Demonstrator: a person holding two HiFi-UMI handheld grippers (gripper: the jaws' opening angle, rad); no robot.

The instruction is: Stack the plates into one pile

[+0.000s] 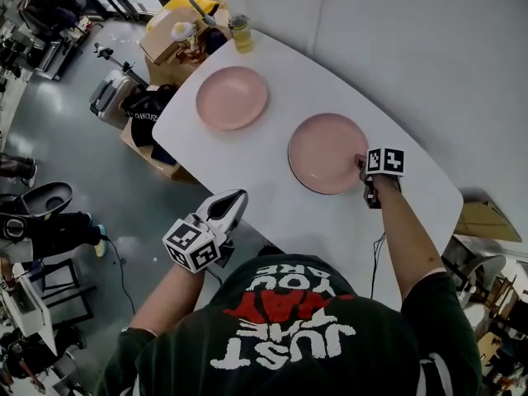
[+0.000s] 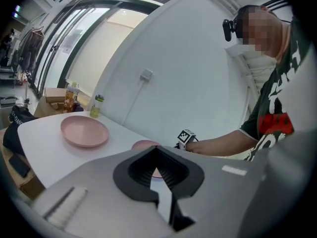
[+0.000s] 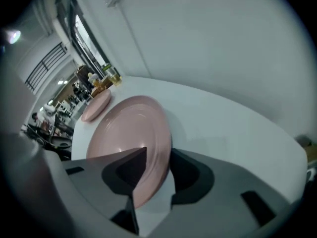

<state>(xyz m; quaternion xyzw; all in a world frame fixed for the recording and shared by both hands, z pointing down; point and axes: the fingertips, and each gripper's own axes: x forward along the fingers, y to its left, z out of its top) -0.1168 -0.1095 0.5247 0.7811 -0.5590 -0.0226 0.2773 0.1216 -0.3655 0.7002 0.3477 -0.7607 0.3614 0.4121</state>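
Two pink plates lie apart on the white table (image 1: 272, 200). The far plate (image 1: 232, 97) (image 2: 84, 131) (image 3: 96, 105) rests near the table's far left end. The near plate (image 1: 327, 153) (image 3: 129, 133) (image 2: 143, 144) lies flat to its right. My right gripper (image 1: 363, 165) (image 3: 158, 150) points steeply down at this plate's right rim. Its jaws stand apart with the rim between them, and a strip of table shows beside one jaw. My left gripper (image 1: 238, 196) (image 2: 156, 148) hovers at the table's near edge, shut and empty, pointing toward the plates.
A bottle of yellow liquid (image 1: 240, 33) (image 2: 95, 106) stands at the table's far end. Cardboard boxes and bags (image 1: 177, 31) crowd the floor past that end. A white wall (image 1: 412, 56) runs along the table's far side. Bare table lies between the plates.
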